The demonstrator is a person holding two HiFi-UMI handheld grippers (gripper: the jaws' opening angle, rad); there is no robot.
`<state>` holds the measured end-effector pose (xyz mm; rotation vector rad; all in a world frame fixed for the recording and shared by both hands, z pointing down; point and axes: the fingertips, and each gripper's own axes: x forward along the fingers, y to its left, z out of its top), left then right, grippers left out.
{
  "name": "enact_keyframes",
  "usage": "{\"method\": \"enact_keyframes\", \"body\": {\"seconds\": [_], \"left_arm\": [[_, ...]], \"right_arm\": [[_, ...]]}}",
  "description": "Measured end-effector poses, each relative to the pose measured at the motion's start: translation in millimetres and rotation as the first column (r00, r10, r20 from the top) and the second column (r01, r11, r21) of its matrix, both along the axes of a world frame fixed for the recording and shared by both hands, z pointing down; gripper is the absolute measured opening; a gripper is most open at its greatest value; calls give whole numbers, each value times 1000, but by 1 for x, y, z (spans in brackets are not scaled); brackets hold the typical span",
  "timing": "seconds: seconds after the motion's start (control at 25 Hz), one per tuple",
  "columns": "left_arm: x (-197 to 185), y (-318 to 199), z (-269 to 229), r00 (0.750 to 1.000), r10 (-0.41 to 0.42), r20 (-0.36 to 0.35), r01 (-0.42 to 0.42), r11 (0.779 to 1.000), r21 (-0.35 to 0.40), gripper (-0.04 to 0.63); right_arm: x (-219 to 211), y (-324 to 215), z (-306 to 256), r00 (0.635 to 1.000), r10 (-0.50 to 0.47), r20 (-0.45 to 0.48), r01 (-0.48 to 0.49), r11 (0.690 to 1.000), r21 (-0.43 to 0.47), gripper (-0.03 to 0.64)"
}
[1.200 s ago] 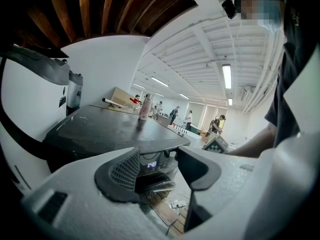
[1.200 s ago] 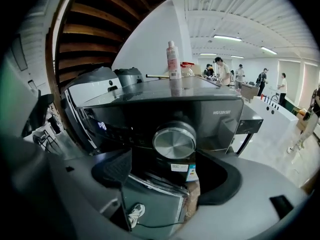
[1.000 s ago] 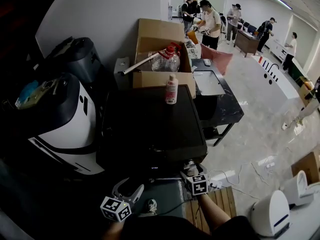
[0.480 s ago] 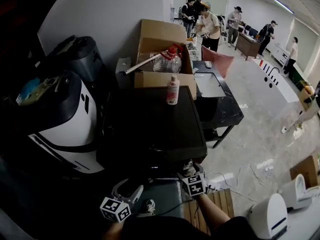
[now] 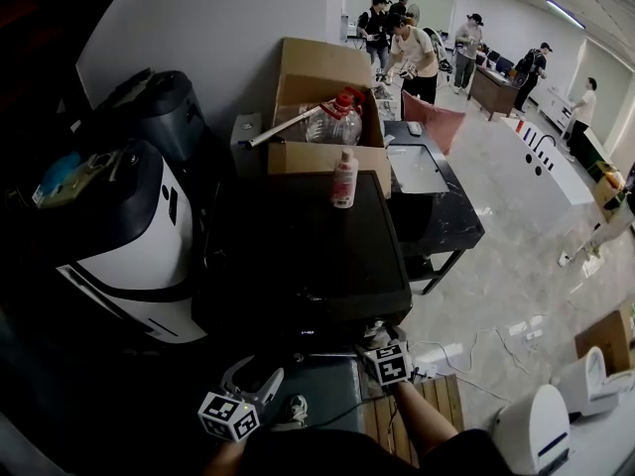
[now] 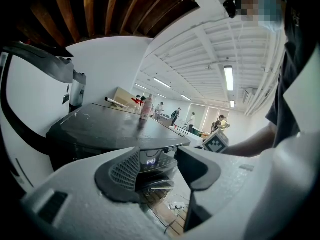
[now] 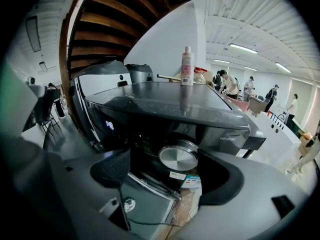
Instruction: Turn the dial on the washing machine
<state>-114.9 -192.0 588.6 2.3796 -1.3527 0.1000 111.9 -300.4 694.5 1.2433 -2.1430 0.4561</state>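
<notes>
The black washing machine (image 5: 298, 256) fills the middle of the head view, and its round silver dial (image 7: 178, 157) shows on its front panel in the right gripper view. My right gripper (image 7: 167, 171) is open at the machine's front edge. The dial lies just ahead of its two dark pads, with a gap on each side. My left gripper (image 5: 253, 373) hangs lower and to the left, open and holding nothing. In the left gripper view, the left gripper (image 6: 157, 169) frames the machine's lit display (image 6: 150, 161), and the right gripper's marker cube (image 6: 215, 142) shows beyond.
A pink-and-white bottle (image 5: 342, 178) stands at the far edge of the machine's lid. Behind it is an open cardboard box (image 5: 322, 117) with bottles. A white appliance (image 5: 139, 256) stands at the left, a black table (image 5: 427, 196) at the right, and wooden slats (image 5: 427, 405) lie below. Several people stand far back.
The right gripper's marker cube has shifted very slightly sideways at the machine's front. Both grippers are otherwise still.
</notes>
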Motion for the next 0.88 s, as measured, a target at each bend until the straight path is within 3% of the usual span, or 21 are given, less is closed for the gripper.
{"method": "enact_keyframes", "body": {"seconds": [0.4,0.88], "left_arm": [[-1,-2,1,1000,1,2,-1,1000,-4,225],[-1,-3,1,1000,-4,6,4,1000,-5,225]], "right_arm": [[6,-2,14,998,45,46,-43,998,-54,405],[8,-2,9,995,69,78,-67,997,-39,396]]}}
